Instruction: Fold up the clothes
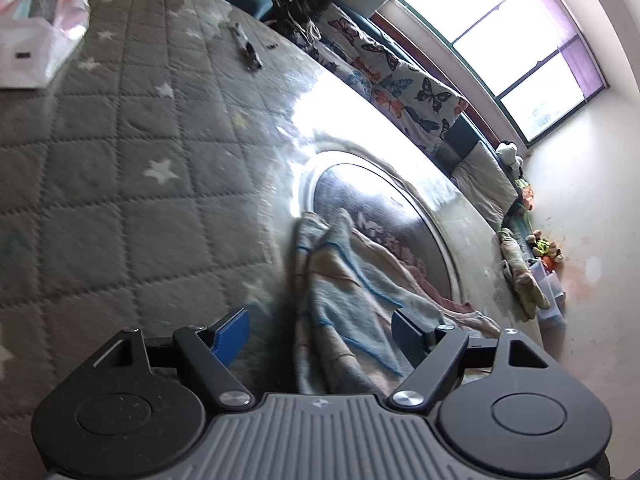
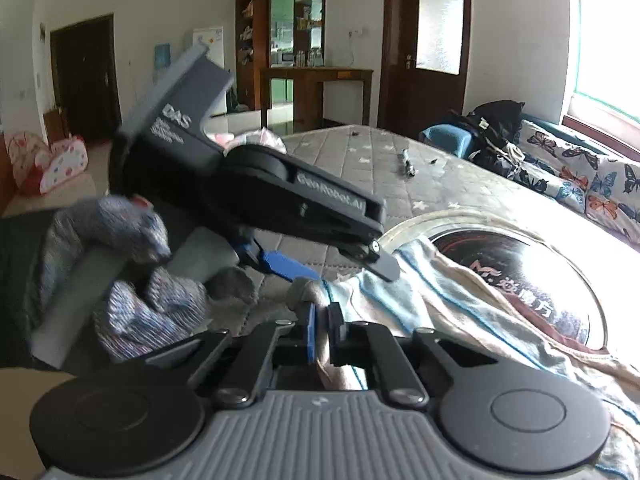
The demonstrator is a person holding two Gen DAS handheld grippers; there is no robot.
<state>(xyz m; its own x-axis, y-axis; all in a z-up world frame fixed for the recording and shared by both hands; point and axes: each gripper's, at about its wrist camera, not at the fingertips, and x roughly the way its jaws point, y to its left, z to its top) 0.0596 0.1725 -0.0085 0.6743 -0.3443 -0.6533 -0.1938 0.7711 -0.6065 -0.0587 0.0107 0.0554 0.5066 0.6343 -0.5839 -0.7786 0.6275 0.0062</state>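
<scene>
A striped light-blue and beige garment point(image 1: 344, 304) lies bunched on the grey quilted mattress point(image 1: 120, 160), partly over a round shiny disc point(image 1: 384, 208). My left gripper point(image 1: 320, 338) is open, its jaws wide apart on either side of the cloth's near fold. In the right wrist view my right gripper point(image 2: 323, 330) is shut on an edge of the same garment point(image 2: 420, 296). The left gripper point(image 2: 320, 264), held by a gloved hand point(image 2: 132, 280), hovers open just above that edge.
A white plastic bag point(image 1: 36, 40) sits at the mattress's far left. A small dark tool point(image 1: 248, 48) lies mid-mattress. A butterfly-print cover point(image 1: 392, 80), dark clothes and soft toys line the window side. Doors and a shelf unit point(image 2: 296, 40) stand beyond.
</scene>
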